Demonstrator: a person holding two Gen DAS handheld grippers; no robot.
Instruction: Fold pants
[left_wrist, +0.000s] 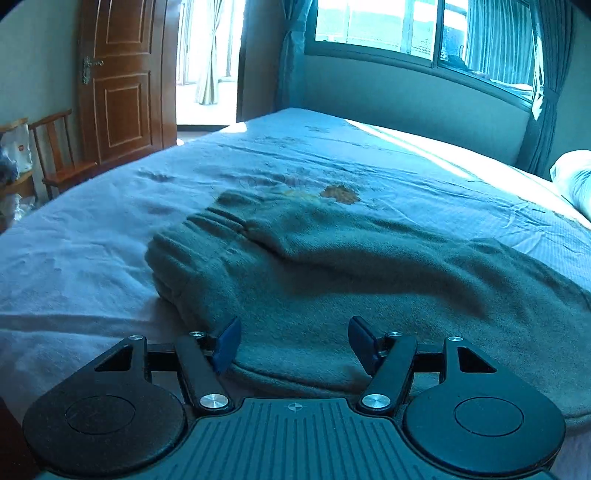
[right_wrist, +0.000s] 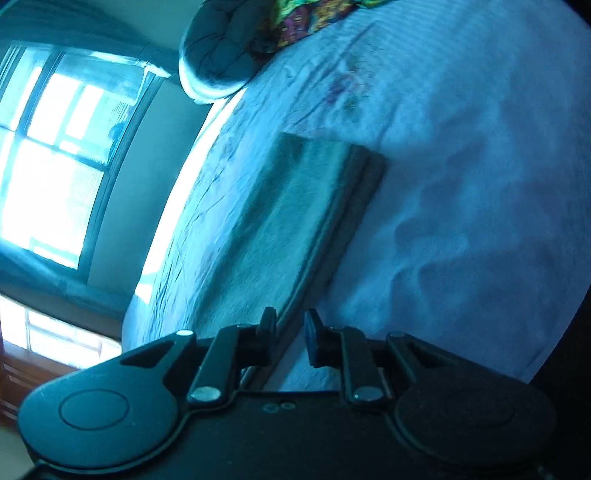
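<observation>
The grey-green fleece pants (left_wrist: 332, 266) lie folded on the pale bed sheet (left_wrist: 92, 258), with the gathered waistband toward the left. My left gripper (left_wrist: 293, 343) hovers over their near rounded edge; it is open, and nothing sits between its blue pads. In the right wrist view the pants (right_wrist: 295, 206) show as a long flat strip with a layered edge. That edge runs down into my right gripper (right_wrist: 290, 325), whose jaws are nearly together around it. A sliver of sheet (right_wrist: 461, 184) shows beside the edge.
A white pillow (left_wrist: 572, 177) lies at the bed's right end. A rolled grey quilt (right_wrist: 221, 48) and a colourful cloth (right_wrist: 303, 18) lie at the far end. A wooden chair (left_wrist: 59, 155) and a door (left_wrist: 122, 81) stand left of the bed. A window (left_wrist: 406, 26) is behind.
</observation>
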